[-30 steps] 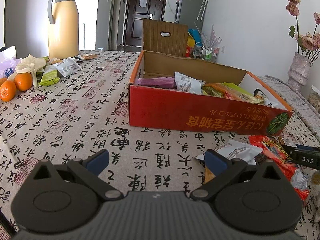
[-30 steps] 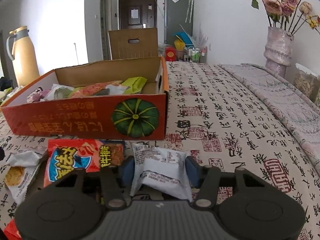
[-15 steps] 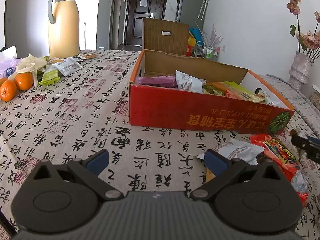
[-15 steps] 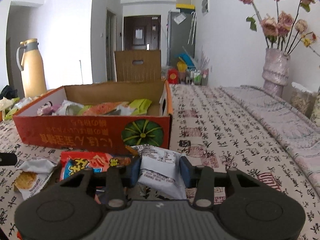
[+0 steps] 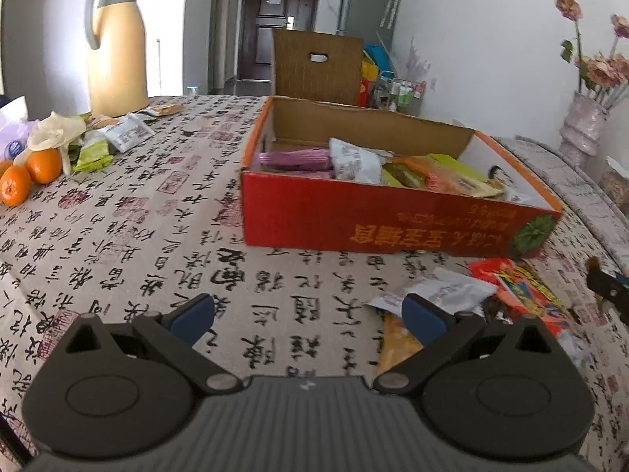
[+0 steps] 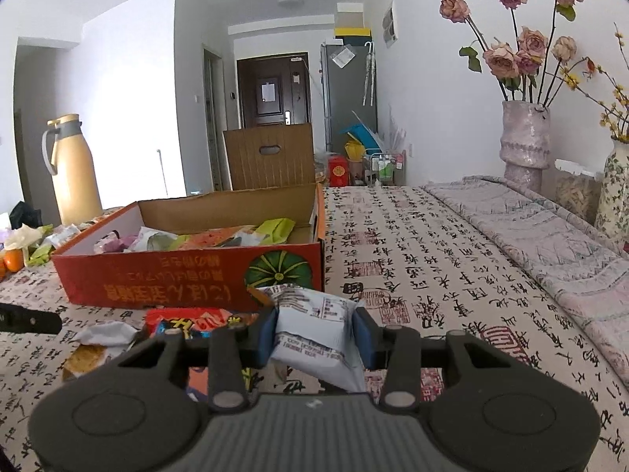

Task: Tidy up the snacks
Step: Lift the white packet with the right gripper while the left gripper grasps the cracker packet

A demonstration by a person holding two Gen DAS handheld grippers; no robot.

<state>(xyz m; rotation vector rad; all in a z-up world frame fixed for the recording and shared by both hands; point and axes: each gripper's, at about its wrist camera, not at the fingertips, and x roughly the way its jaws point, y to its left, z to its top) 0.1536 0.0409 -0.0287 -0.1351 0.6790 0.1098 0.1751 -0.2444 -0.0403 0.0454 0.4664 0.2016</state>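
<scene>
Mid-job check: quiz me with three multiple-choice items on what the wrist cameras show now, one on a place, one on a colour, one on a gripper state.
1. Where does the tall yellow thermos jug stand?
A. inside the box
B. at the far left of the table
C. beside the flower vase

2. What colour is the outer front wall of the open cardboard snack box?
A. red
B. blue
C. white

3. What is the right gripper doing?
A. open over bare cloth
B. shut on an orange
C. shut on a white snack packet

Answers:
1 B, the jug rises behind the oranges, away from the box.
2 A, the wall is red with yellow print and a green pumpkin picture.
3 C, the blue pads press the packet's two sides, while the left gripper is open.
</scene>
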